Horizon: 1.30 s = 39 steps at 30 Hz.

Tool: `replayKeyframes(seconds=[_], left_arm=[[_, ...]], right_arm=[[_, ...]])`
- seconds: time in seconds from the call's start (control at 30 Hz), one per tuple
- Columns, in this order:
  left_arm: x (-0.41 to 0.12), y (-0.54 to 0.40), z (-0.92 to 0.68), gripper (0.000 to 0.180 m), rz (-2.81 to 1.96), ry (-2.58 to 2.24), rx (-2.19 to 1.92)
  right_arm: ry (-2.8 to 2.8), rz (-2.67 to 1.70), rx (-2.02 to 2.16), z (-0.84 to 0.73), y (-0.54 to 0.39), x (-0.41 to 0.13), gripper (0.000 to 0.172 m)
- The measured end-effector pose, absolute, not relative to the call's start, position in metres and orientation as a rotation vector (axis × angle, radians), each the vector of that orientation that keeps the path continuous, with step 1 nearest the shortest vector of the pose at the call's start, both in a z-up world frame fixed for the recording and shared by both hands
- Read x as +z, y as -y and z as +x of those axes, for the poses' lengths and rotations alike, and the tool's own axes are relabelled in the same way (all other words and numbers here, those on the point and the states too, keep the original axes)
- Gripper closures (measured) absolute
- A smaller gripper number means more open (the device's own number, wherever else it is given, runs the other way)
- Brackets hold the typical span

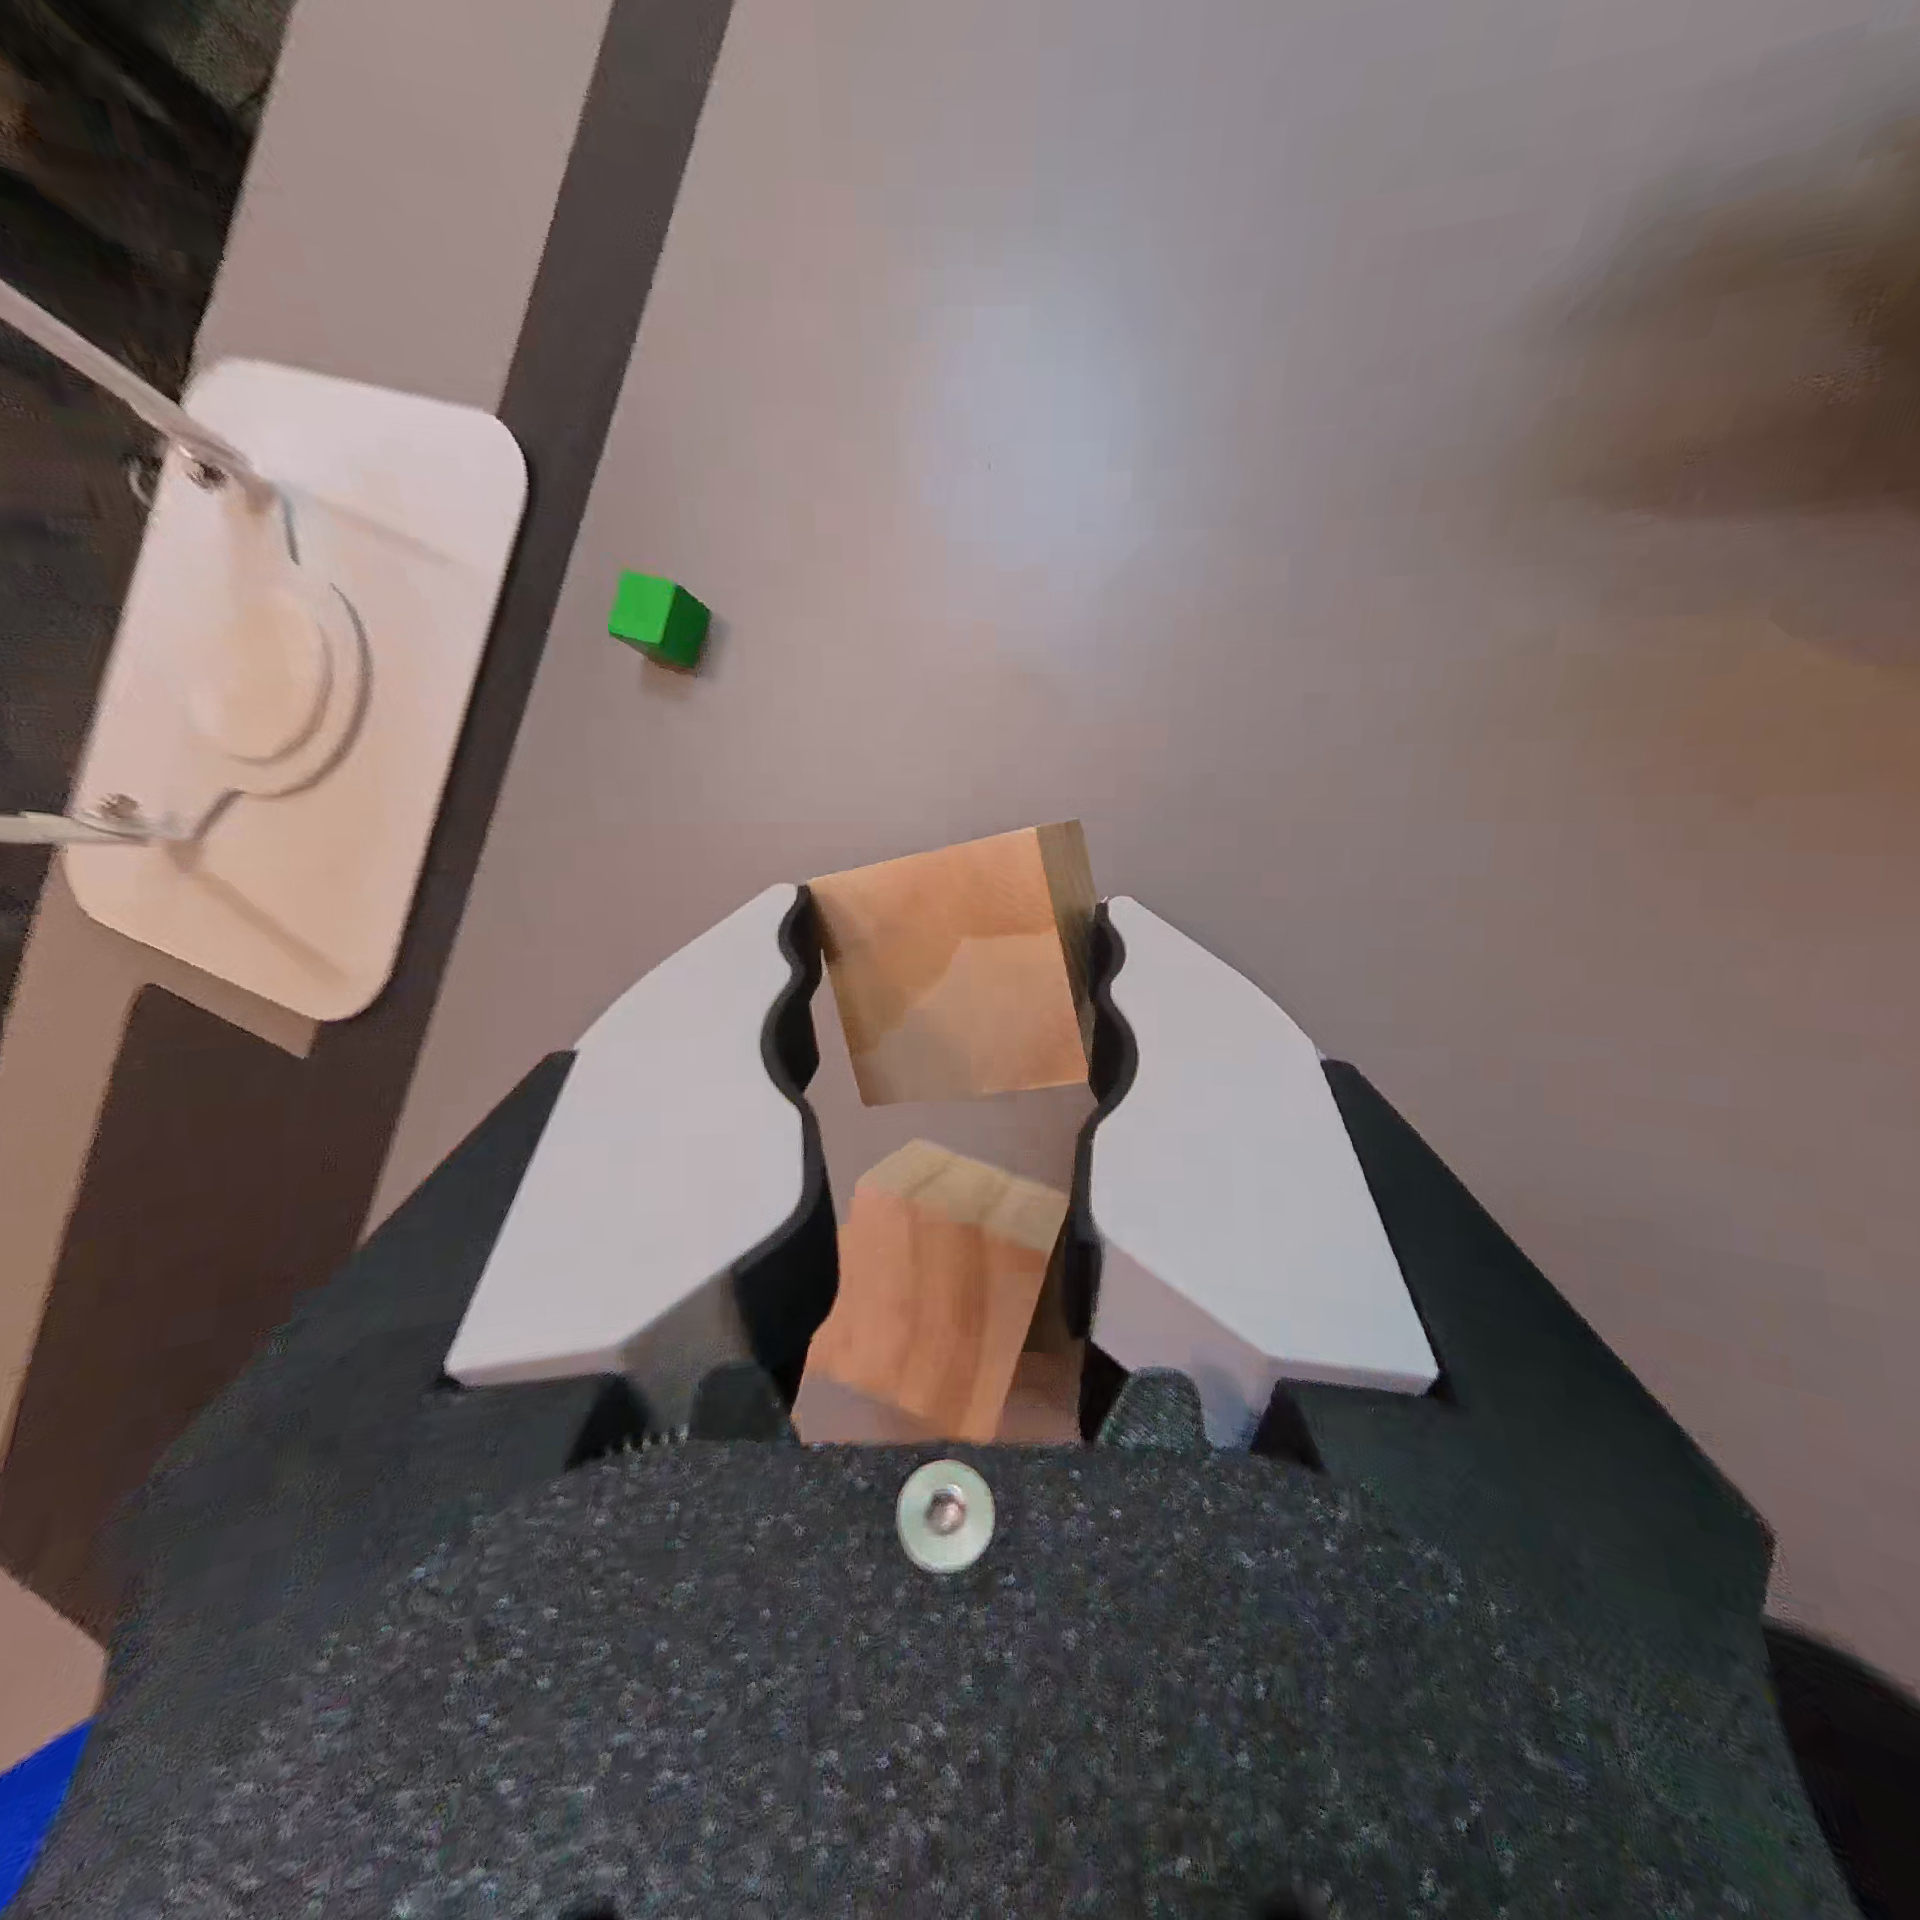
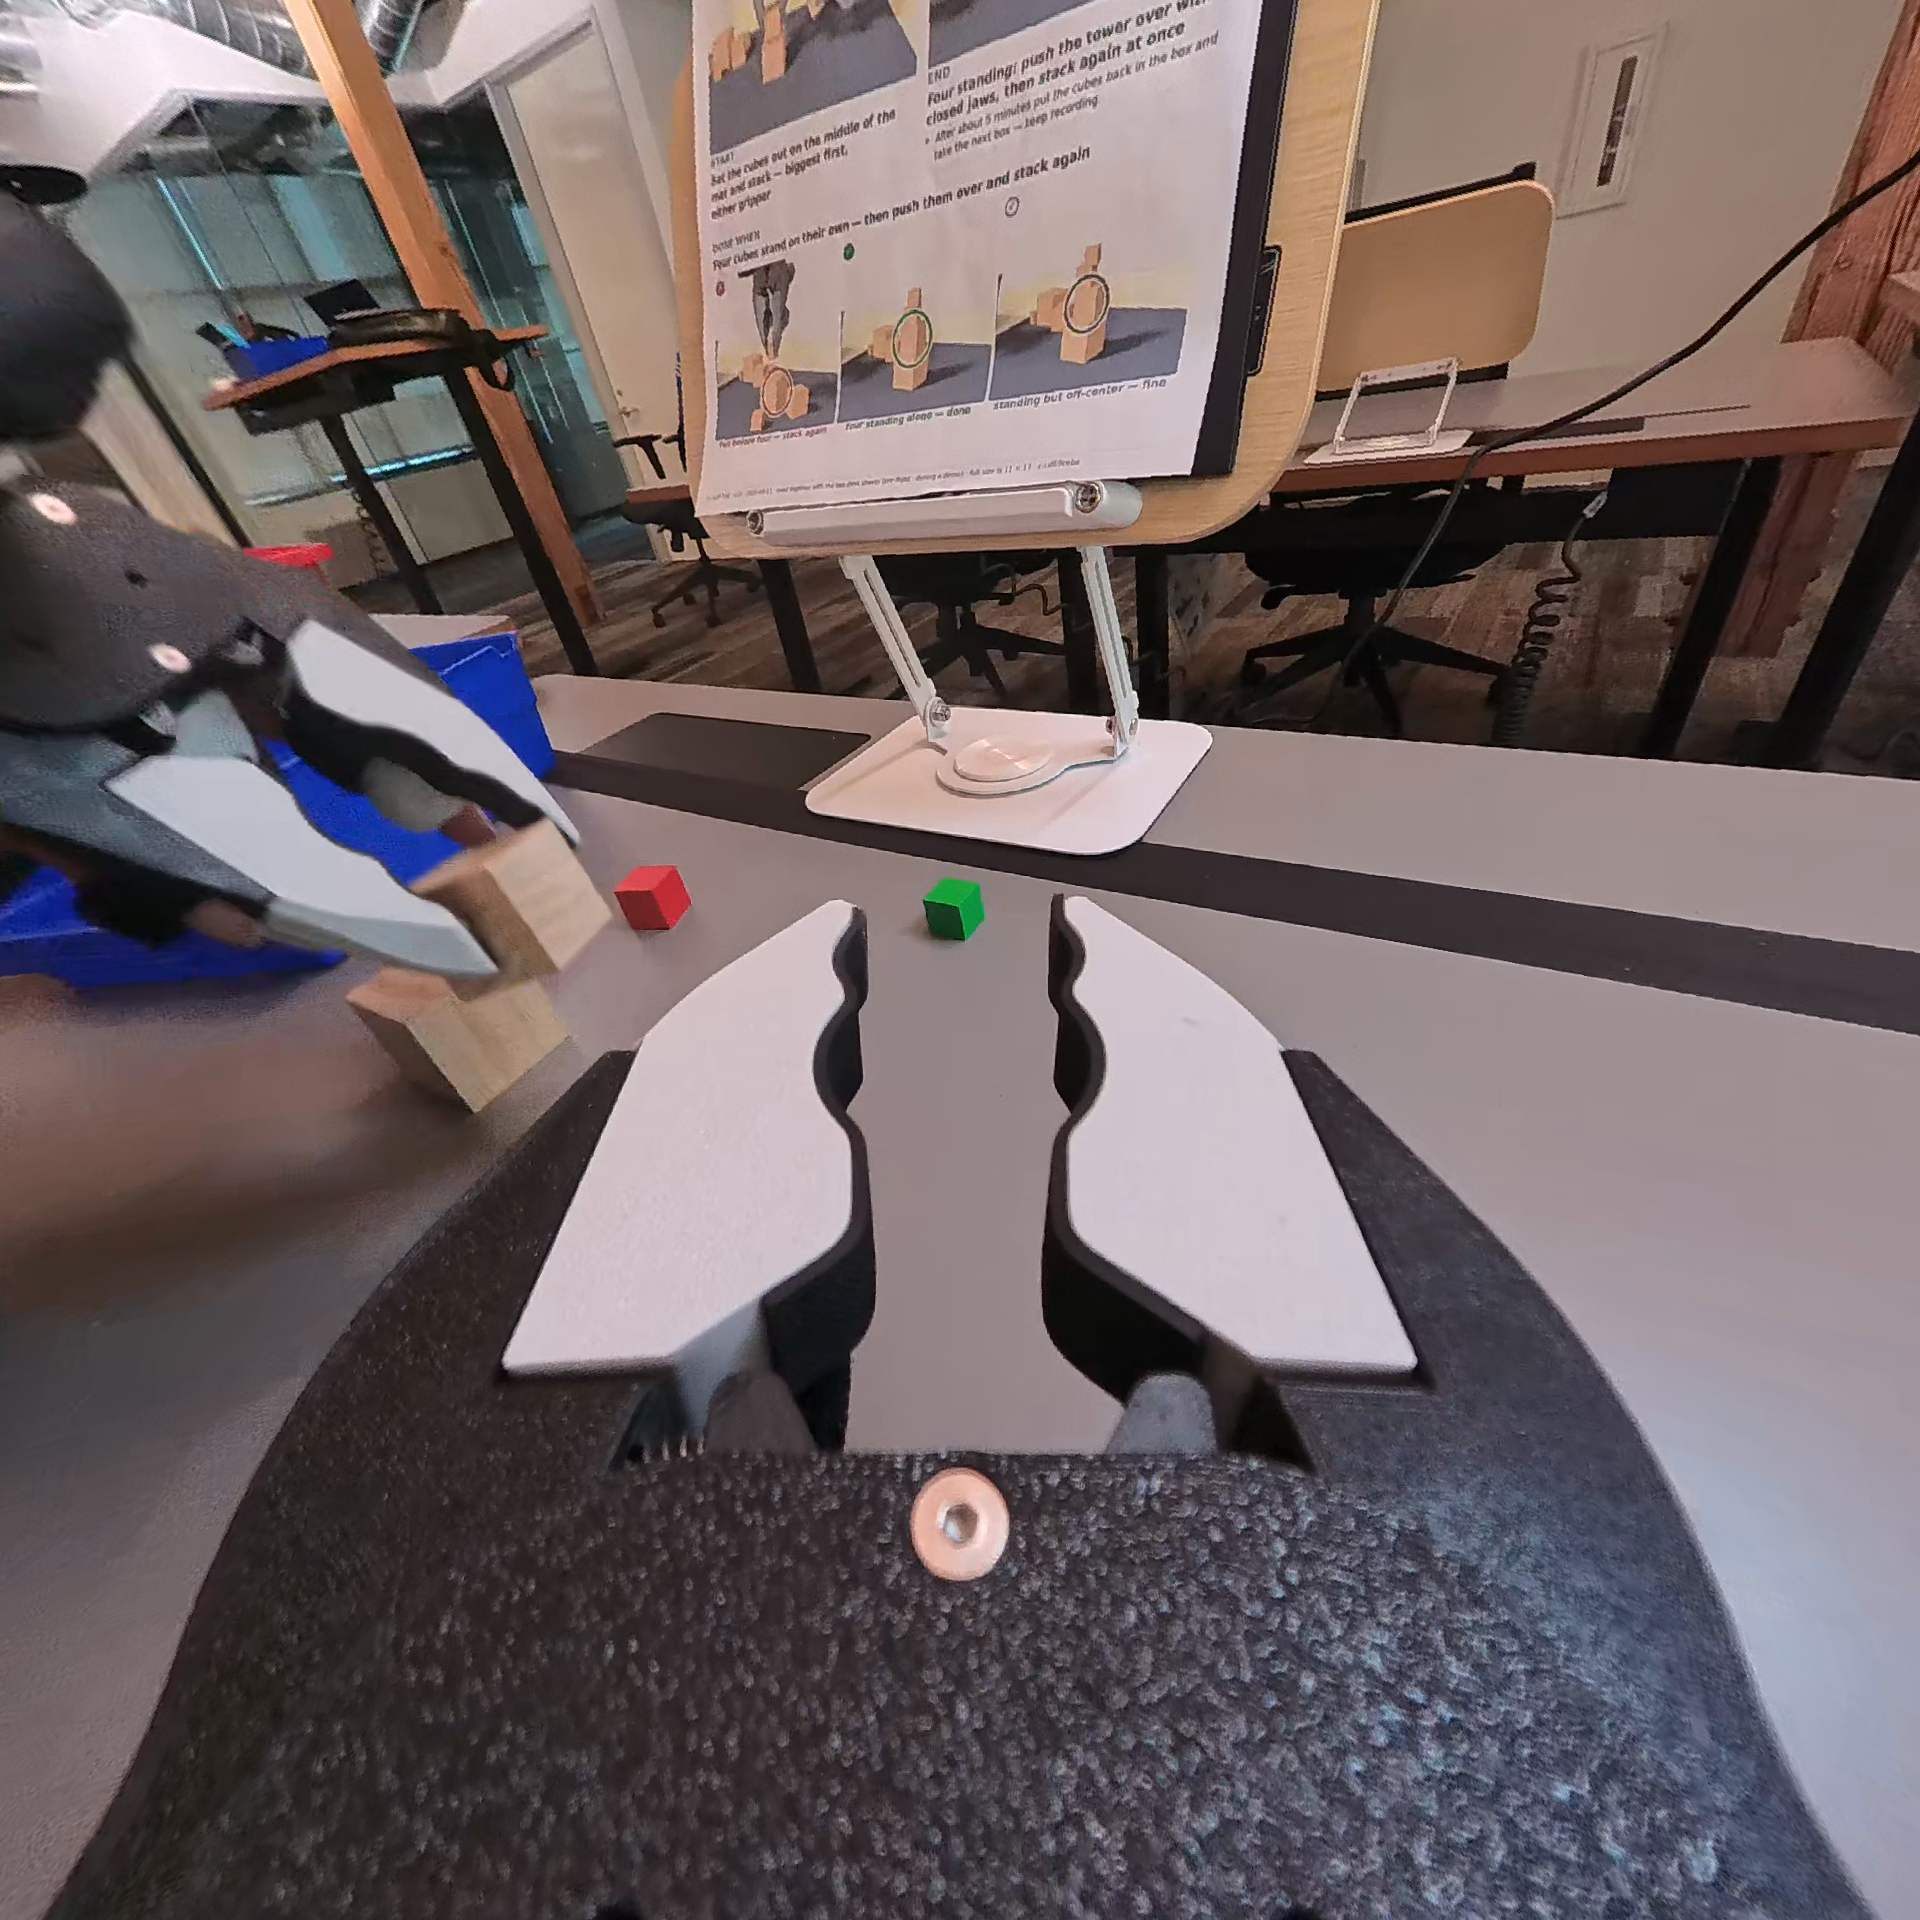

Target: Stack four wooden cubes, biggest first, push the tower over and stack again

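In the left wrist view my left gripper (image 1: 951, 914) is shut on a wooden cube (image 1: 951, 966); both dark pads press on its sides, and the cube sits slightly turned between them. A second wooden cube (image 1: 935, 1299) shows through the gap between the fingers, below it. The right wrist view shows the left gripper (image 2: 525, 899) holding its cube (image 2: 540, 894) just over the other wooden cube (image 2: 468, 1039) on the table. My right gripper (image 2: 956, 909) is open and empty above the grey table (image 2: 1455, 1091). A small green cube (image 2: 954, 909) lies just beyond its tips, and a small red cube (image 2: 652, 896) lies to the left.
The green cube (image 1: 660, 621) lies ahead and to the left in the left wrist view. A white stand base (image 2: 1008, 779) carrying a board with a printed sheet sits behind a black strip (image 2: 1558, 935). A blue bin (image 2: 488, 696) stands at the far left. About 20 centimeters separates my left fingertips from my right.
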State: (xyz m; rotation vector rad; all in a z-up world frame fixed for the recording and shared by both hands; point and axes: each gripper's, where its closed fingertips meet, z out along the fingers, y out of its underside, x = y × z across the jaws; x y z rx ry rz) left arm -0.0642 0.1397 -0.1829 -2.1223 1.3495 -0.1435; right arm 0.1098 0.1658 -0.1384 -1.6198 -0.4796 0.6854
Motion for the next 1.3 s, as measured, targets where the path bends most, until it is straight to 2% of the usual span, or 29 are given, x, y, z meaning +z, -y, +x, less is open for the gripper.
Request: replayKeyframes(seconds=[0.23,0.57,1.03,1.3], left_arm=[[-0.16,-0.121,-0.123,0.13,-2.068,-1.614,-0.111],[-0.198,-0.108,-0.147,0.13,-2.114,-1.695,-0.147],[-0.215,-0.108,-0.143,0.131,-1.917,-2.016,-0.198],[-0.215,-0.114,-0.145,0.128,-1.869,-2.034,-0.127]], right_arm=[[0.478,-1.606,0.665,0.111,-0.166,-0.137,0.138],[0.425,-1.562,0.559,0.124,-0.172,-0.132,0.138],[0.452,-1.589,0.558,0.121,-0.173,-0.14,0.138],[0.465,-1.596,0.566,0.118,-0.172,-0.142,0.138]])
